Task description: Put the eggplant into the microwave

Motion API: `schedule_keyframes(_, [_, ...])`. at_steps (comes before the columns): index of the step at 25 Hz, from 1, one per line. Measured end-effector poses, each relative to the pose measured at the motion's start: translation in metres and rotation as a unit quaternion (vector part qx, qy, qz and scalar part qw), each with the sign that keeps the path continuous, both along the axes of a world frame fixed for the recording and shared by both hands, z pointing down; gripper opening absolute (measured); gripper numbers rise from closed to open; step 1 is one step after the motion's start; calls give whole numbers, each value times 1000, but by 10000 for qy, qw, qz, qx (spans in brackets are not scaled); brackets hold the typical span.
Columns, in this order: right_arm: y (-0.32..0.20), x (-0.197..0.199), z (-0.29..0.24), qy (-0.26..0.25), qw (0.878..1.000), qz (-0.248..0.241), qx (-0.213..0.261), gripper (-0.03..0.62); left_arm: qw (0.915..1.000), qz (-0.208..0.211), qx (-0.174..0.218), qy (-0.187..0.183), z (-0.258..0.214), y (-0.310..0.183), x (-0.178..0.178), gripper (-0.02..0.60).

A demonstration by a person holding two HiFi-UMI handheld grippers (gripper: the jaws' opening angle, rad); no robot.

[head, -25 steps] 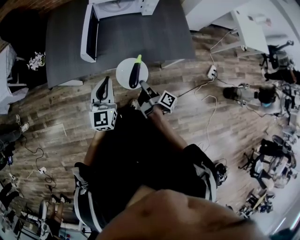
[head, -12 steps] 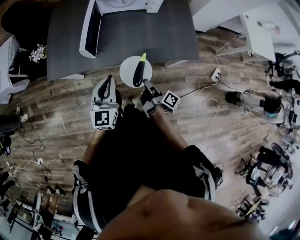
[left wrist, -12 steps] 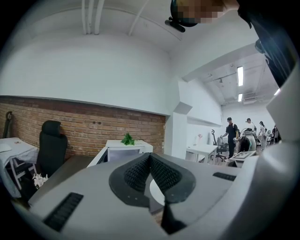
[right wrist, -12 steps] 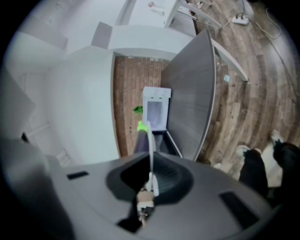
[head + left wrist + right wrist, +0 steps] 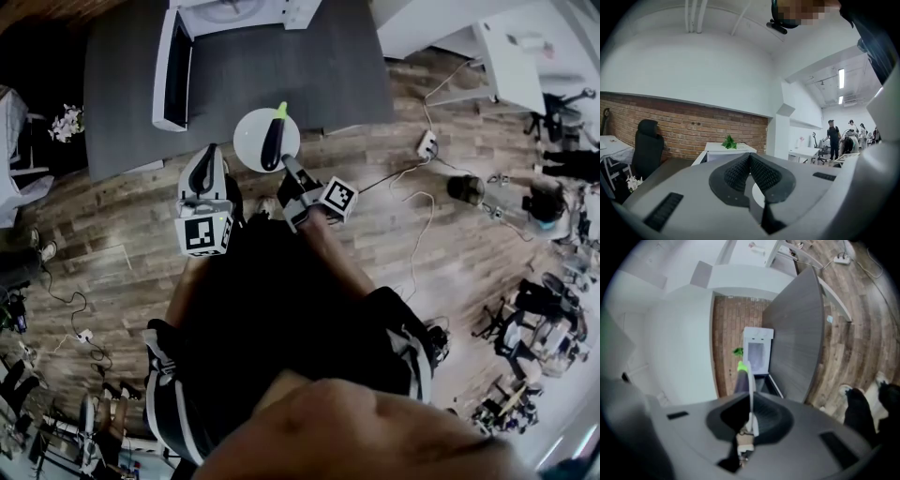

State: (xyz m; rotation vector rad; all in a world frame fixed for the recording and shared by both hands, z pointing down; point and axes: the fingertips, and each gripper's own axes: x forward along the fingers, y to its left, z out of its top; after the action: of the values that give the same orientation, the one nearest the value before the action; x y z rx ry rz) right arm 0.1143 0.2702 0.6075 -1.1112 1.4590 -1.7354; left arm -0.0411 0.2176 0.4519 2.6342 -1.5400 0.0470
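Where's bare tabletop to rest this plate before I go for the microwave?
The microwave takes the far edge, its open door swung out at the left. Right of that door the grey table is bare to its right and near edges; a narrower strip lies left of the door.

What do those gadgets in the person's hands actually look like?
Both are pale grey plastic tongs. The left gripper has black ribbed pads in a dark surround. Behind the right gripper, as behind the left, sits a white cube printed with black square markers. The person wears dark clothes.
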Motion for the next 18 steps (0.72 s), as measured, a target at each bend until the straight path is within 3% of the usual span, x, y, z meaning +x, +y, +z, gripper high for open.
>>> schedule_keyframes(18, [-124,-41,-16,-135,9991,394,92,40,9982,561,-151,118,-13,-127,-20,35])
